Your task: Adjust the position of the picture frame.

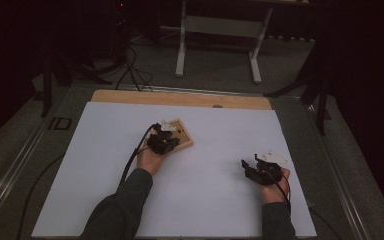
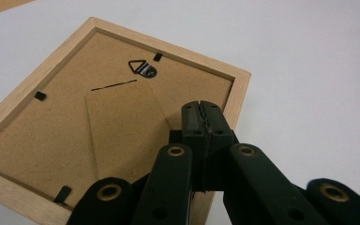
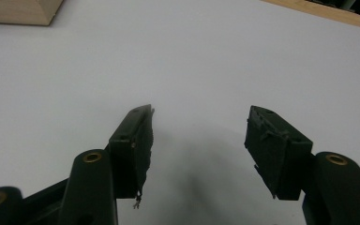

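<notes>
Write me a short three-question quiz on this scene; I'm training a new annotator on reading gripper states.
1. True or false: the picture frame lies with its backing board facing up.
2. Which gripper has its jaws apart: A) left gripper, B) right gripper?
3. What small metal part sits near the frame's top edge?

Key:
1. True; the brown board and its clips show.
2. B; the left one's jaws are shut together, over the frame's corner, gripping nothing.
3. A triangular hanging ring.

Bare white surface (image 1: 105,170) all around; sole obstacle the frame (image 1: 180,136) near centre, under left tongs (image 1: 163,143). Open room between both hands.
</notes>
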{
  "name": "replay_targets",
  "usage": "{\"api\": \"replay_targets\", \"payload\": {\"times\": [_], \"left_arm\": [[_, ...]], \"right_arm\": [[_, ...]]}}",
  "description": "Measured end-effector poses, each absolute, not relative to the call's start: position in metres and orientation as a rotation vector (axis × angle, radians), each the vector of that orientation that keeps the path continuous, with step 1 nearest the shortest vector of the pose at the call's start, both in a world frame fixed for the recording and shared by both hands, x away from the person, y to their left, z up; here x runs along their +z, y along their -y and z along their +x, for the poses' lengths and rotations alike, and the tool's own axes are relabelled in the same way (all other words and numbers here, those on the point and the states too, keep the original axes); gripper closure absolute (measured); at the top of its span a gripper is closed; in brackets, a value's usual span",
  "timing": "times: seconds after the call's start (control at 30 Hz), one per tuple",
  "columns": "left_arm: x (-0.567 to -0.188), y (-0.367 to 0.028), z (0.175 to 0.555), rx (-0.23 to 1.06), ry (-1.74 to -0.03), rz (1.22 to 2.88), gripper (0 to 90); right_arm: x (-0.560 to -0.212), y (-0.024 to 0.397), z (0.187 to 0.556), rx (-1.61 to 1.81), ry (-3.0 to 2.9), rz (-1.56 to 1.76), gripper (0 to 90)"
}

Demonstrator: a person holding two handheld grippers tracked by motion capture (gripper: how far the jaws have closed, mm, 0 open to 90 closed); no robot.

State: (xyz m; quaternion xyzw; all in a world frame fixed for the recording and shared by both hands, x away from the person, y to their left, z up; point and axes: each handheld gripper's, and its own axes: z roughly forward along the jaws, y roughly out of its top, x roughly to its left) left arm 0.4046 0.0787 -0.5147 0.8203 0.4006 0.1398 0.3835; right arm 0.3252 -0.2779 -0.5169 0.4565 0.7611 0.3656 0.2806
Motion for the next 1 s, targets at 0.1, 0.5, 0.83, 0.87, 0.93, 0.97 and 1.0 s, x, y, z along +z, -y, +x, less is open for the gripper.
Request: {"api": "replay_targets", "payload": {"times": [0.1,0.5,0.83,0.87,0.93,0.97,1.0], "left_arm": [[-0.515,-0.078,0.401,0.35,-1.005,2.093,89.9],[-0.516,-0.074,0.39,0.318,-0.958,2.108,89.9],[-0.515,-0.071,0.379,0.299,-0.916,2.132,89.9],[-0.515,-0.071,0.378,0.294,-0.915,2.129,89.9],[-0.515,-0.07,0.375,0.287,-0.909,2.129,89.9],[-0.516,-0.07,0.374,0.287,-0.903,2.127,89.9],[-0.516,-0.07,0.372,0.282,-0.899,2.126,89.9]], "right_arm": [[-0.517,0.278,0.325,0.979,-2.042,1.221,41.0],[-0.517,0.277,0.325,0.977,-2.045,1.22,41.0],[-0.517,0.277,0.325,0.976,-2.046,1.217,41.0],[-0.517,0.277,0.325,0.976,-2.046,1.217,41.0],[-0.517,0.277,0.325,0.976,-2.048,1.217,41.0],[-0.517,0.277,0.325,0.977,-2.047,1.217,41.0],[-0.517,0.277,0.325,0.978,-2.047,1.217,41.0]]}}
